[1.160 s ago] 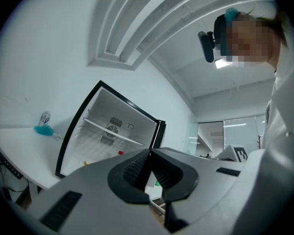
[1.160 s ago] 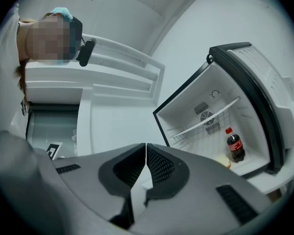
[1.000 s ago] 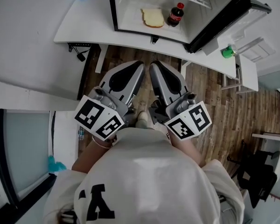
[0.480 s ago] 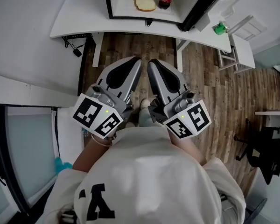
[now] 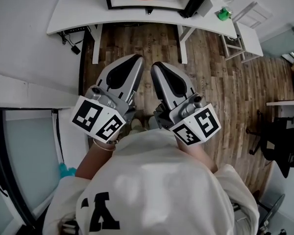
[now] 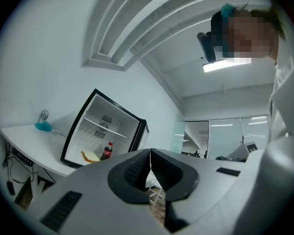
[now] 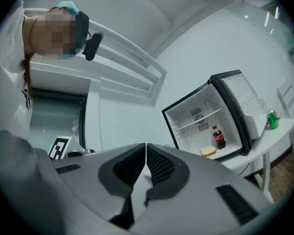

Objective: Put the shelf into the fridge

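Saw left gripper (image 6: 149, 153) clenched empty, right gripper (image 7: 145, 146) likewise, both above wood floor (image 5: 210, 82). Spotted shelf (image 6: 112, 126) seated across upper part of open fridge (image 6: 78, 129), at table's (image 5: 78, 13) far edge.

The only legible mark was a large black block letter (image 5: 102, 213), seemingly an A, on the person's pale sweatshirt (image 5: 161, 180). The bottle (image 7: 218, 138) in the fridge (image 7: 234, 112) carried a red label too small to read, and a sticker (image 7: 198, 115) on the fridge's back wall was equally illegible. The marker cubes (image 5: 98, 119) bore square black-and-white codes, no lettering.
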{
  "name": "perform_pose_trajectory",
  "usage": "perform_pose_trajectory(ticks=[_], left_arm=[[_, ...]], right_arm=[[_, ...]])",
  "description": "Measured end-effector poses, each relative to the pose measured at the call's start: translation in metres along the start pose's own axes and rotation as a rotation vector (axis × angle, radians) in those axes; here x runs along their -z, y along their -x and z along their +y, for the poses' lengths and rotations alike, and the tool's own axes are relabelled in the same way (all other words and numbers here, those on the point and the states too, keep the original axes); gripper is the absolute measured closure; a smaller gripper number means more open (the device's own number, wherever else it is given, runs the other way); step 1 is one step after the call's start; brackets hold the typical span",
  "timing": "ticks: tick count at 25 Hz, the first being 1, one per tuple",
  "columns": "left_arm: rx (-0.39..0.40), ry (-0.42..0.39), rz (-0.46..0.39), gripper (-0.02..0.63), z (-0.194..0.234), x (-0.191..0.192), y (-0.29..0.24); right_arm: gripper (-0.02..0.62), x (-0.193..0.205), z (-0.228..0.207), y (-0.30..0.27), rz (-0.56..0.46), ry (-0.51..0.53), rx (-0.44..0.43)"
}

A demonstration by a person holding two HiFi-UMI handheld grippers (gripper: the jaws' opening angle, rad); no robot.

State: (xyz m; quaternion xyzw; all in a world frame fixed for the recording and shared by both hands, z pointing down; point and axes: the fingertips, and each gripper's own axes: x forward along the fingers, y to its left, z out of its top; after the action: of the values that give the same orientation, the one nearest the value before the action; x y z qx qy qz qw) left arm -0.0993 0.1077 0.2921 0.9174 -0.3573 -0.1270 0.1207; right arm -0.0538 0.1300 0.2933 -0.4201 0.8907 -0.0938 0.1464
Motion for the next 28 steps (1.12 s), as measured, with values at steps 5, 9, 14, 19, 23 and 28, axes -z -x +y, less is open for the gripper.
perform_pose_trajectory(ticks=[5, 9, 14, 19, 23, 28], left_arm=[[0.005, 0.009, -0.004, 0.597, -0.010, 0.004, 0.003], [-0.004, 0.000, -0.010, 0.597, -0.020, 0.002, 0.005], [-0.038, -0.005, -0.020, 0.597, -0.029, 0.003, 0.010], [-0.056, -0.023, -0.018, 0.597, -0.056, 0.009, 0.008], [-0.066, -0.023, -0.005, 0.597, -0.080, 0.020, 0.006], [-0.069, 0.009, 0.016, 0.597, -0.110, 0.041, 0.003]], right_arm=[[0.565, 0.000, 0.001, 0.010, -0.008, -0.002, -0.003], [0.565, -0.009, 0.000, 0.016, -0.025, -0.003, -0.014], [0.565, -0.018, -0.004, 0.029, -0.044, -0.009, -0.027], [0.565, -0.026, -0.008, 0.053, -0.042, -0.003, -0.047], [0.565, -0.033, -0.018, 0.079, -0.045, -0.013, -0.036], [0.565, -0.036, -0.027, 0.112, -0.045, -0.029, -0.027]])
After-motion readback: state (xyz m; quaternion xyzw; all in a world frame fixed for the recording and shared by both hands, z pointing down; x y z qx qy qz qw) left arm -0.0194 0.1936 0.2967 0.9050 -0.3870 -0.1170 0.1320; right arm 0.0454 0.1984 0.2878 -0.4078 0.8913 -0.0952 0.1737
